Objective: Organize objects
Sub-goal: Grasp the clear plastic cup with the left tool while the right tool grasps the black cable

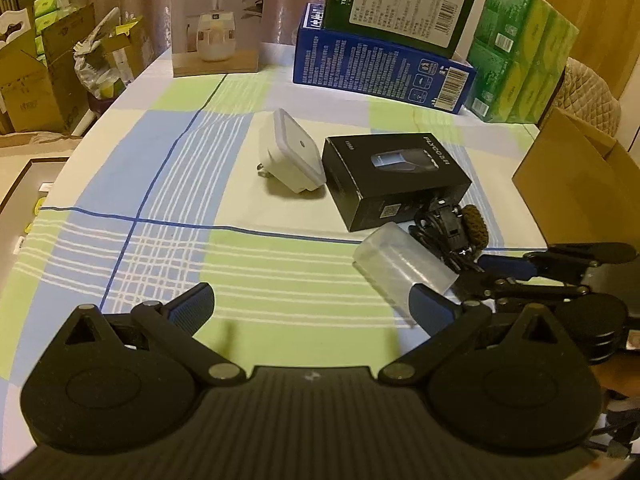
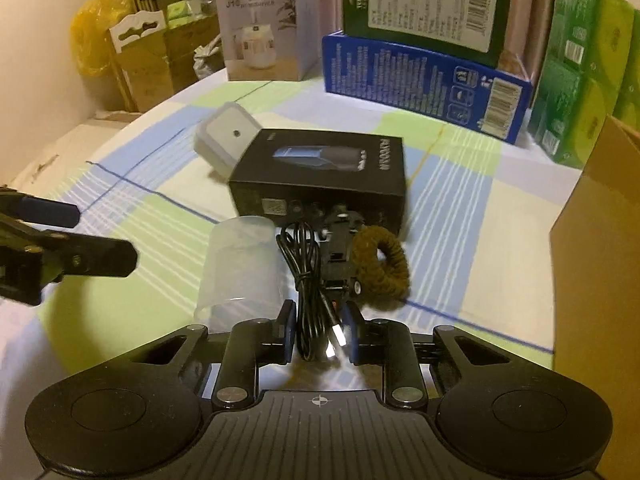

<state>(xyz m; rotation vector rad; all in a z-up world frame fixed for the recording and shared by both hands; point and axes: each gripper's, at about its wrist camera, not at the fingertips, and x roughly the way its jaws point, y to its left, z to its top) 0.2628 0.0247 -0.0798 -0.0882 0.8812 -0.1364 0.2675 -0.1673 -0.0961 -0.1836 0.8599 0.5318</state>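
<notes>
On the checked tablecloth lie a white plug adapter (image 1: 288, 156), a black shaver box (image 1: 394, 178), a clear plastic cap (image 1: 404, 266), a coiled black USB cable (image 2: 310, 280), a black clip (image 2: 340, 256) and a brown hair tie (image 2: 380, 266). My right gripper (image 2: 318, 336) is shut on the black USB cable, its pads (image 2: 286, 334) on either side of the coil. My left gripper (image 1: 310, 308) is open and empty over the cloth, its right finger (image 1: 434, 306) just in front of the clear cap. The left gripper also shows in the right wrist view (image 2: 60, 236).
A humidifier box (image 1: 218, 20), a blue box (image 1: 384, 64) with a dark green box (image 1: 400, 4) on it, and green tissue packs (image 1: 520, 52) stand along the far edge. An open cardboard box (image 2: 600, 280) stands at the right. Cartons crowd the floor at left.
</notes>
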